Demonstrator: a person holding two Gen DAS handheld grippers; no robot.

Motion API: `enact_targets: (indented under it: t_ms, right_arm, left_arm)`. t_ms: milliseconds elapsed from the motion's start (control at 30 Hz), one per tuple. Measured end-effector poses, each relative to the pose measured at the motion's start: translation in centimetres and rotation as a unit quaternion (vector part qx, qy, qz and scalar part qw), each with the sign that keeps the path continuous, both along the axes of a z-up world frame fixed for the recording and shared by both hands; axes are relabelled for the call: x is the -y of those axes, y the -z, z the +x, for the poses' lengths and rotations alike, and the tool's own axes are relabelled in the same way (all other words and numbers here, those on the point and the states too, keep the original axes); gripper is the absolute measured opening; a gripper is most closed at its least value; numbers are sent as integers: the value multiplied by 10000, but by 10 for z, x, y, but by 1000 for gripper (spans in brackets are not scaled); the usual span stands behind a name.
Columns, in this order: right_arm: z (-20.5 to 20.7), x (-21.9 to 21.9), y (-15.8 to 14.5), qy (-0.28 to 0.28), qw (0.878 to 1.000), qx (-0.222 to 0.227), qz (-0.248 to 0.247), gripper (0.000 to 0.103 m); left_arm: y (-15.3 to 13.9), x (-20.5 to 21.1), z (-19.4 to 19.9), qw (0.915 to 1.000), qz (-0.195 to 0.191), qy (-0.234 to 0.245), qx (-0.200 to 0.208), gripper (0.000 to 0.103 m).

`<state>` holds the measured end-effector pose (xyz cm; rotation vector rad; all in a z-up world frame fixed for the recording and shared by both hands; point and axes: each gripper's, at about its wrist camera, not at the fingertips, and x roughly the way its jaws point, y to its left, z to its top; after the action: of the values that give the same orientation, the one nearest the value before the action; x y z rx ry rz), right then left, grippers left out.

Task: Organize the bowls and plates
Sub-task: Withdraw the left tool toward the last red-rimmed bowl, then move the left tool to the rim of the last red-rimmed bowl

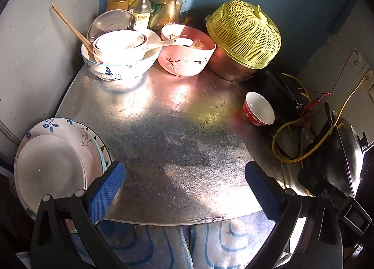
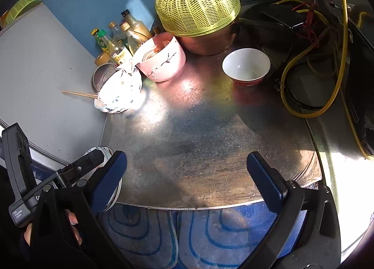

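A stack of plates (image 1: 53,166) sits at the near left corner of the metal table (image 1: 175,133), just left of my open left gripper (image 1: 184,189). Nested white bowls (image 1: 119,56) with chopsticks stand at the far left, and a pink bowl (image 1: 187,58) holding a white spoon sits beside them. A small red bowl (image 1: 258,107) stands alone at the right. In the right wrist view my right gripper (image 2: 187,182) is open over the table's near edge, empty. The red bowl (image 2: 246,65) is far ahead of it, the pink bowl (image 2: 161,61) further left.
Several bottles (image 1: 149,2) stand at the back corner by the blue wall. A yellow mesh cover (image 1: 243,33) tops a copper pot. Yellow and red cables (image 2: 327,58) and a dark wok (image 1: 343,157) crowd the right side. A hand holds the left gripper's handle (image 2: 21,175).
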<state>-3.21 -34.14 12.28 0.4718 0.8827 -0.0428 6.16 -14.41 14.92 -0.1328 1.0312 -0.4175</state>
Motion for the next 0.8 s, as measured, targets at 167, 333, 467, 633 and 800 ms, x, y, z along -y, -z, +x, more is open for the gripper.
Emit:
enact_targets:
  t_ms: [167,333,467,633,800]
  right_arm:
    - [-4,21,2,198,9998,-50,-3,103]
    - [-3,40,3,363,9993,-85,-19,103]
    - [2,56,6,476,9988,-120,2,103]
    - [13,75,9,569,9983,-152,28,103]
    - [31,91,12,621,9979,-159,0,103]
  left_arm:
    - [3,22,3,9998,-12,216,-54,102]
    - [6,45,10,9990,-46,413,-140,102]
    - [8,64,19,9984,-75,532,-197,102]
    - [12,88,32,9977,-96,625,-262,102]
    - [20,107,51,9973,-107,652,-333,102]
